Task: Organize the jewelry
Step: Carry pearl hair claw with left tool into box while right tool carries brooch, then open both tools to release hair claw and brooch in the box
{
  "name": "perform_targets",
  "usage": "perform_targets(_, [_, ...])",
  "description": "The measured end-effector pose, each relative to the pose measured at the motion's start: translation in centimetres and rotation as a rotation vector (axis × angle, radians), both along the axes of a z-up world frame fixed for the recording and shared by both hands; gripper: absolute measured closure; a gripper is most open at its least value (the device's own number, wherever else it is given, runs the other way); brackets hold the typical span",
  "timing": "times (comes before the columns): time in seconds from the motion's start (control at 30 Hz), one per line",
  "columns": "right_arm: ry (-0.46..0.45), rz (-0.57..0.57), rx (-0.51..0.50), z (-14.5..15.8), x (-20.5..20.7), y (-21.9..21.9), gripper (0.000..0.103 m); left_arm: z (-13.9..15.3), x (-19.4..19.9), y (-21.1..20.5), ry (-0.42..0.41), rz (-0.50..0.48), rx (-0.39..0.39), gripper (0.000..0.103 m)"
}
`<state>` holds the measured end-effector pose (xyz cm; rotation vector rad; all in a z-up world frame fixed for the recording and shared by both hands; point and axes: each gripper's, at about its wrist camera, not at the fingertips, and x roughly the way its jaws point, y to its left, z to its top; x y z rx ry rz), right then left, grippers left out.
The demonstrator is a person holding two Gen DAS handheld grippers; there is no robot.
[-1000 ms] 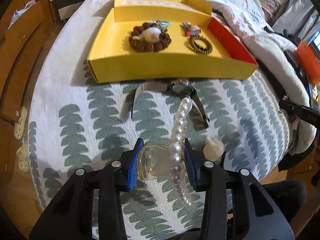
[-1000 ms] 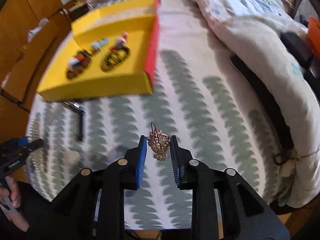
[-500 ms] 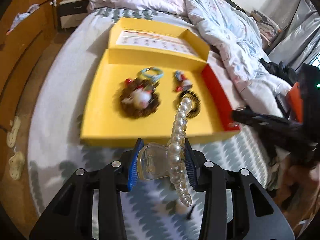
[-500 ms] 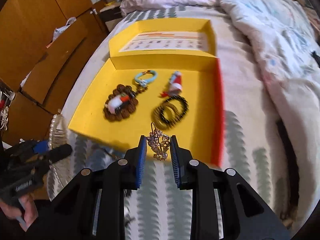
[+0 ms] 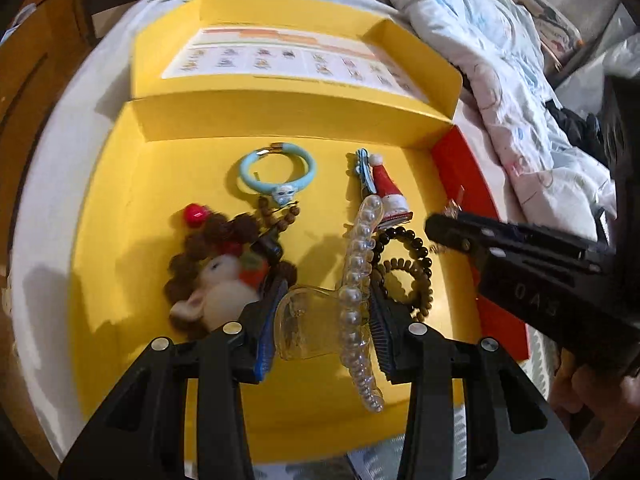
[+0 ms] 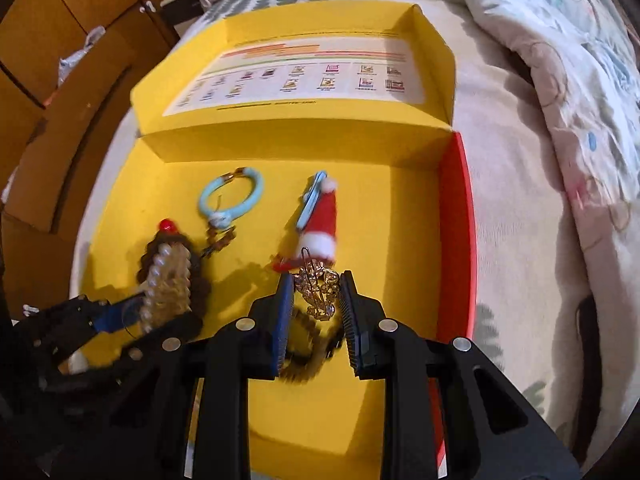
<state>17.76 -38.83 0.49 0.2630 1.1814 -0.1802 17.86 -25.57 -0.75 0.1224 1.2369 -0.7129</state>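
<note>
Pearl hair claw [image 5: 352, 280] sits clamped between the pads of the left gripper [image 5: 324, 320], held above the near part of the yellow box [image 5: 120, 240], beside the brown bead wreath [image 5: 224, 256]. Right gripper [image 6: 316, 304] pinches a gold brooch [image 6: 318, 292] over the beaded bracelets [image 5: 408, 256], near the red wall [image 6: 456, 240], with the Santa-hat clip [image 6: 322, 220] just beyond

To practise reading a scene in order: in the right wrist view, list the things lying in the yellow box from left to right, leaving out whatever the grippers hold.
Brown bead wreath with a red ball → light blue bracelet → Santa-hat hair clip → the yellow box's red side wall.
</note>
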Motion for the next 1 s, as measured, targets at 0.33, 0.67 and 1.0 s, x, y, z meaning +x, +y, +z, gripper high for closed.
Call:
perform_targets(0.33, [0.044, -0.034, -0.067, -3.3, 2.6, -2.1, 0.077, -2.0, 2.2, -1.2, -0.031, -0.019, 0.003, 0.059])
perform_targets(0.67, [-0.013, -0.048, -0.136, 0.0, 1.1, -1.5, 0.063, 1.6, 1.5, 0.5, -0.118, 0.001, -0.042, 0.042])
perform_targets(1.0, [-0.151, -0.027, -0.156, 7.3, -7.8, 2.8, 0.035, 8.5, -4.1, 7.8, -0.268, 0.039, -0.064, 0.025])
